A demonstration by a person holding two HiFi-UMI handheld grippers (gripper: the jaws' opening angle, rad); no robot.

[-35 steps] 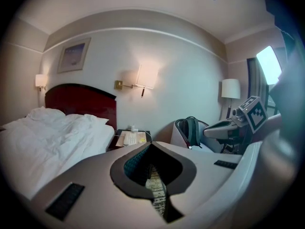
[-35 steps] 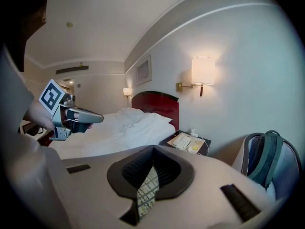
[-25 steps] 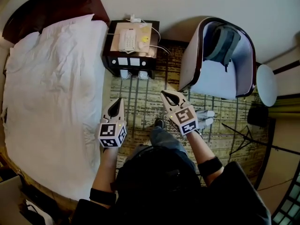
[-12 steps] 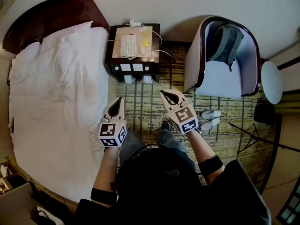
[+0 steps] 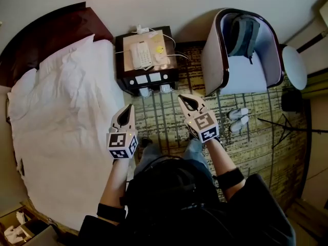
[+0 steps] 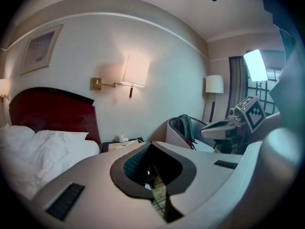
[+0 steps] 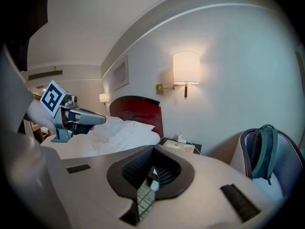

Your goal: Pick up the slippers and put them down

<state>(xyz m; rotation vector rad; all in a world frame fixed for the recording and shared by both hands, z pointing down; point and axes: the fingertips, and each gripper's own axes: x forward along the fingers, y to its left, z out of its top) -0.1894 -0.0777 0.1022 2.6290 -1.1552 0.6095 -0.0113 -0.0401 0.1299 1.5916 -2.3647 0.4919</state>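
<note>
A pair of white slippers [image 5: 239, 119] lies side by side on the patterned carpet, in front of the armchair [image 5: 243, 60] and to the right of my right gripper. My right gripper [image 5: 188, 102] is shut and empty, held above the carpet and pointing toward the nightstand [image 5: 148, 55]. My left gripper [image 5: 126, 114] is also shut and empty, beside the bed's edge. In the left gripper view its jaws [image 6: 152, 147] meet at the tip, with the right gripper [image 6: 224, 126] at the right. In the right gripper view, the jaws [image 7: 152, 149] are shut and the left gripper [image 7: 76, 117] shows at the left.
A white bed [image 5: 66, 127] fills the left. Two small white items [image 5: 155, 90] sit at the foot of the nightstand, which carries a phone [image 5: 142, 54]. A backpack [image 5: 245, 35] rests in the armchair. A round side table [image 5: 293, 66] and a tripod [image 5: 287, 129] stand at the right.
Both grippers have moved forward over the carpet toward the nightstand, still shut. The nightstand and armchair now sit nearer them, and the slippers lie more to the right gripper's side.
</note>
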